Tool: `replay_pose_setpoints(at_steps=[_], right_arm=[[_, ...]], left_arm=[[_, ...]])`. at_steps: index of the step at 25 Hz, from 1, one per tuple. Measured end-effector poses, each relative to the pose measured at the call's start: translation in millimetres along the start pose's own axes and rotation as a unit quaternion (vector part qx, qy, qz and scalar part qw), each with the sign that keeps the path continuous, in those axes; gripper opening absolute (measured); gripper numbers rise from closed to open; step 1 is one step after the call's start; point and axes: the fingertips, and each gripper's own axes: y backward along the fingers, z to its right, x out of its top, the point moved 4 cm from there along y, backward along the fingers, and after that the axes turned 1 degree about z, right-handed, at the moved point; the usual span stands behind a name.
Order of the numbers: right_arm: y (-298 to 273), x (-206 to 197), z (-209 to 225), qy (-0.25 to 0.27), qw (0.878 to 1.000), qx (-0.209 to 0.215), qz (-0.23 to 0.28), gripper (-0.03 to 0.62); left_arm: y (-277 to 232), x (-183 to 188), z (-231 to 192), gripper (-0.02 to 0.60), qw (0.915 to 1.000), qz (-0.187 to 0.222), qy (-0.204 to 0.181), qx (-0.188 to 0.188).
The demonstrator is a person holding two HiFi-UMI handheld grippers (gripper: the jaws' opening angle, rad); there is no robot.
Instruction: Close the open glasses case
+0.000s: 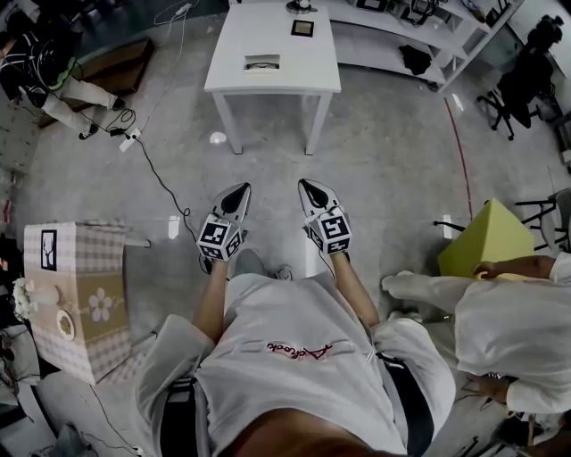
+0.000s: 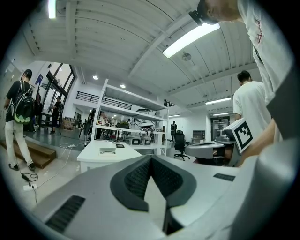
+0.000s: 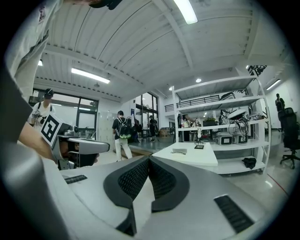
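Note:
The glasses case (image 1: pixel 261 62) is a small pale box on a white table (image 1: pixel 294 76), well ahead of me across the floor. It is too small to tell how its lid stands. It also shows in the left gripper view as the case (image 2: pixel 108 150) and in the right gripper view as the case (image 3: pixel 178 151). My left gripper (image 1: pixel 239 190) and right gripper (image 1: pixel 308 186) are held side by side near my body, pointing at the table. In its own view the left gripper (image 2: pixel 150 158) has its jaws together with nothing between them, and so does the right gripper (image 3: pixel 148 159).
A small dark square item (image 1: pixel 302 28) lies further back on the table. White shelving (image 1: pixel 428 27) stands behind it. A checked box (image 1: pixel 76 294) is at my left, with a cable (image 1: pixel 152 165) on the floor. A yellow block (image 1: pixel 486 239) and a person in white (image 1: pixel 508 330) are at my right.

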Motion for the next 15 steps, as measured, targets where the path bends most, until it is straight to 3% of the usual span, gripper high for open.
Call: replay_pose_setpoints(at_steps=[15], right_arm=[[-53.1, -11.2, 20.0, 0.003, 1.000, 0.011, -0.013, 0.020]], left_arm=[[-34.5, -12.0, -41.7, 0.028, 0.9998, -0.007, 0.015, 0.009]])
